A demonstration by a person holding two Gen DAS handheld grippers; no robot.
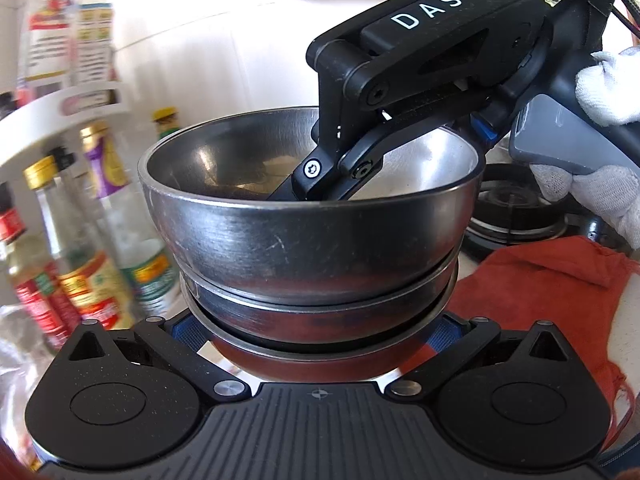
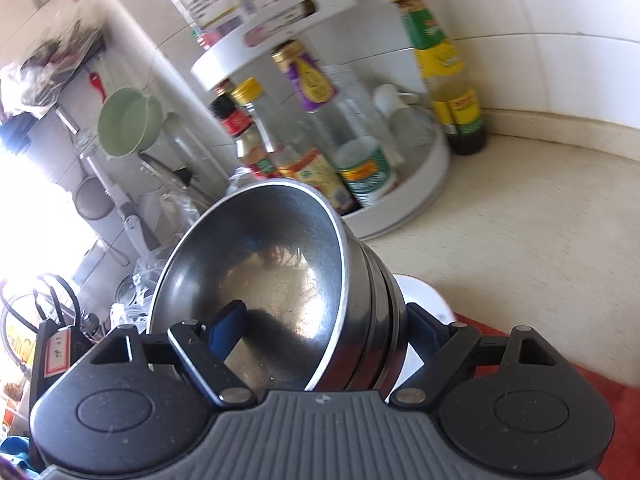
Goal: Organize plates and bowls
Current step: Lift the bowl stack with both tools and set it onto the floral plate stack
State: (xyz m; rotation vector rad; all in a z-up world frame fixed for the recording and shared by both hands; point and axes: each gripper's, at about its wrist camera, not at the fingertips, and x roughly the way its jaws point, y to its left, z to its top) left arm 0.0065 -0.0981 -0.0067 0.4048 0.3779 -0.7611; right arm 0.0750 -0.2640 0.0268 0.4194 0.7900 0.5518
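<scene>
In the left wrist view, three nested steel bowls sit upright, mouths upward, wedged between the left gripper's wide-spread blue pads, while the right gripper reaches down inside the top bowl. In the right wrist view, the same stack tilts, mouth facing left, above a red cloth; the right gripper straddles its wall, one pad inside, jaws wide, clamping the stack.

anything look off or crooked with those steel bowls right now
The nested stack of steel bowls is tipped well off level in the right wrist view, its mouth facing sideways. It is gripped from two sides: the right gripper has one finger inside the top bowl and one outside, and the left gripper clamps the lower bowls. Nothing is spilled or visibly damaged.
</scene>
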